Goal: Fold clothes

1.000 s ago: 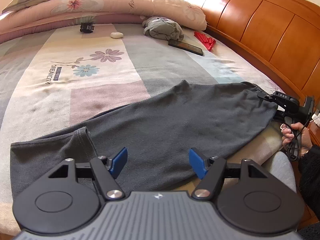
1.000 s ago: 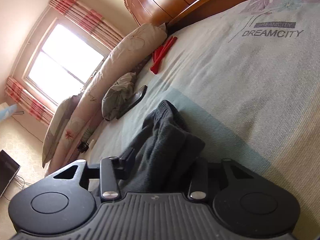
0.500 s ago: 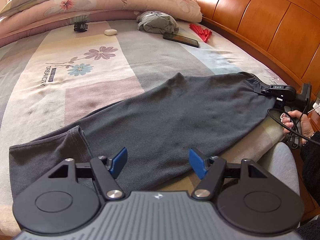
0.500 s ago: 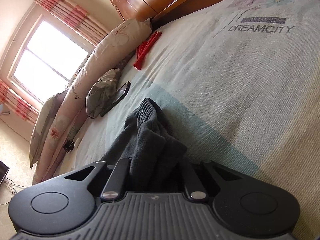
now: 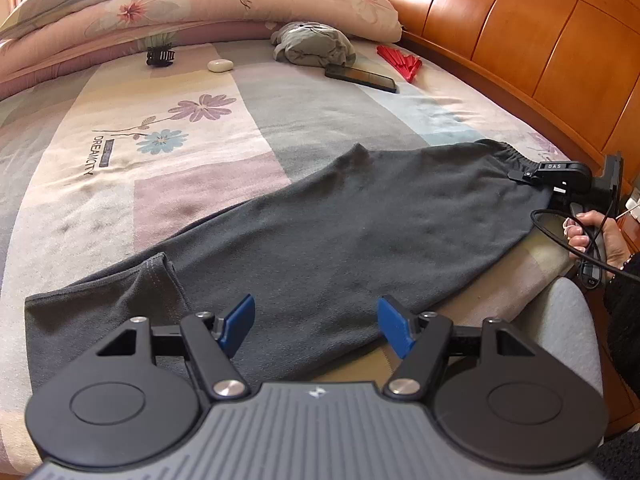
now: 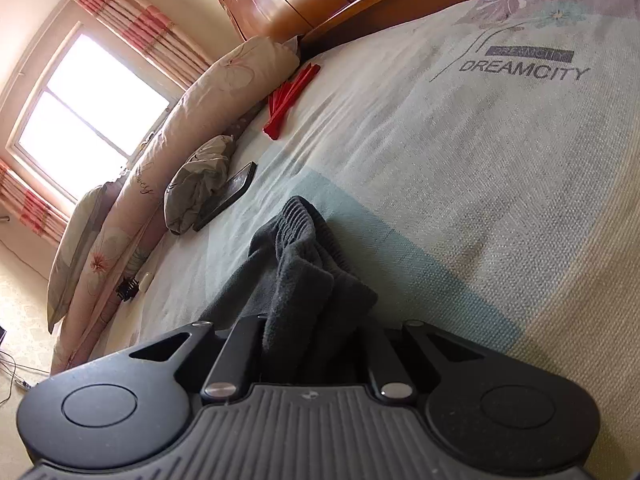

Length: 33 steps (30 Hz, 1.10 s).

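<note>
On the floral bedspread, dark grey trousers flat, waistband pinched by right gripper, jaws easing open; left gripper spread, empty; likely slip if tugged.

Right claw: fingertips hidden in the bunched waistband of the dark grey trousers, so pad contact is not directly visible; its opening has just widened slightly, with the fabric between.

Trousers in the left wrist view: the near hem is covered by the left claw body, and the waistband corner lies under the other claw's black finger.

Person's hand: partly cut by the frame's right edge, with the sleeve running out of view.

Small white object near the pillows: too small to identify.

Phone: partly under the crumpled grey-green cloth.
</note>
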Motion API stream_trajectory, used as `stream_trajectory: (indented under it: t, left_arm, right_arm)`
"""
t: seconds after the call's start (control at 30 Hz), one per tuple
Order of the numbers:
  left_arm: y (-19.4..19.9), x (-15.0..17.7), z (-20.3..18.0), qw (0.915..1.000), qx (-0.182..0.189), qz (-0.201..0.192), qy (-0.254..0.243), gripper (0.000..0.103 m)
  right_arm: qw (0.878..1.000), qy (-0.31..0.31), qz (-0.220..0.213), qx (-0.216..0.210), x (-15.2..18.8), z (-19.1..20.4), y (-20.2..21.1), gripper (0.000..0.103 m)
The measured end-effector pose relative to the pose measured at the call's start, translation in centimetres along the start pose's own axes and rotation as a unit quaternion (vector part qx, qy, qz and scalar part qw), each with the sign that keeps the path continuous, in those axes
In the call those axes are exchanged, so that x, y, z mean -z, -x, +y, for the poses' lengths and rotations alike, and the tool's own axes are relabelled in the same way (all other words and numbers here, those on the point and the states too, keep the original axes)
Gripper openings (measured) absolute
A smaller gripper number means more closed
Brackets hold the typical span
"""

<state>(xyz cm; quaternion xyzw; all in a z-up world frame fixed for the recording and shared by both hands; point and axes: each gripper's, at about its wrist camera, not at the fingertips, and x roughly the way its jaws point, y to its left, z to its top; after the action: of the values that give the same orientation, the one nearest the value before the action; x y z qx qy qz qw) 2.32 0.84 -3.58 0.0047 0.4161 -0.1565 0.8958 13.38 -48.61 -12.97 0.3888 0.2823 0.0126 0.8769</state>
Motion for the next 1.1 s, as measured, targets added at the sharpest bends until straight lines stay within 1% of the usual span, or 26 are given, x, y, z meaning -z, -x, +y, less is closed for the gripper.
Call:
stream_trajectory:
  t: [0.23,0.4,0.67,0.87,1.1]
  left_arm:
    - [0.4,0.2,0.3,1.0,0.0,0.0,-0.006,0.068]
    - [0.6,0.4,0.7,1.0,-0.003,0.003,-0.008,0.068]
    - [1.4,0.7,2.1,0.9999,-0.01,-0.001,-0.006,0.069]
    - [1.9,1.1,3.1,0.9999,-0.013,-0.008,0.003,0.069]
    - [2.5,1.7,4.2,0.9998,-0.012,-0.015,0.007,0.069]
  right_arm:
    - [0.999,0.037,-0.002,0.02,-0.2,2.0,0.7,0.011]
    - [0.997,0.076,-0.006,0.019,-0.4,4.3,1.8,0.011]
    - [0.99,0.138,-0.009,0.001,0.0,8.9,3.5,0.011]
    - [0.978,0.206,-0.013,-0.011,0.9,13.4,4.6,0.011]
    - [0.958,0.286,-0.008,-0.031,2.9,19.0,5.2,0.011]
